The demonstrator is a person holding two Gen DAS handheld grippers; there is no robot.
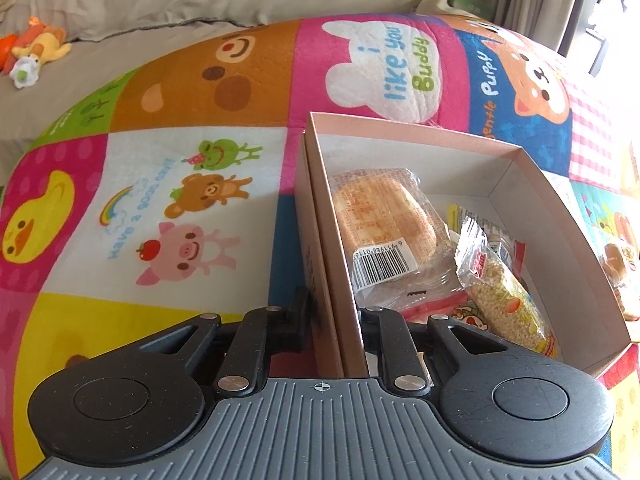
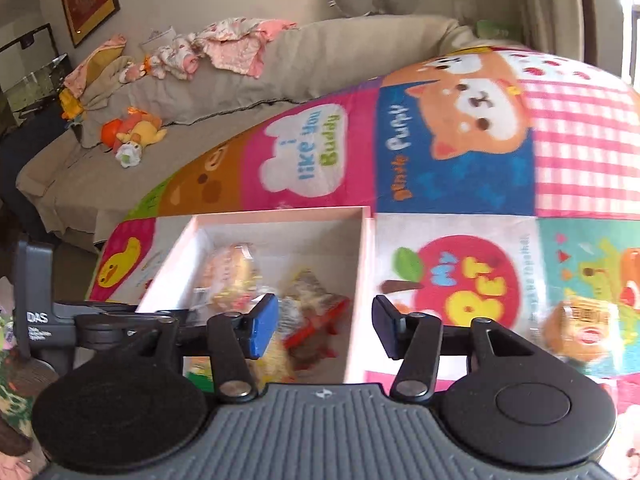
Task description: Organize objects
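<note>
A pink cardboard box lies open on a colourful cartoon play mat. Inside it are a wrapped bread, a clear-wrapped grain bar and other snack packets. My left gripper is shut on the box's left wall, one finger outside and one inside. In the right wrist view my right gripper stands open above the near right part of the box, over a red-edged packet, with nothing pressed between its pads. Another wrapped bread lies loose on the mat to the right.
A beige sofa runs behind the mat, with a plush toy and pink clothes on it. The same loose bread packet shows just beyond the box's right wall. Curtains and a bright window are at the far right.
</note>
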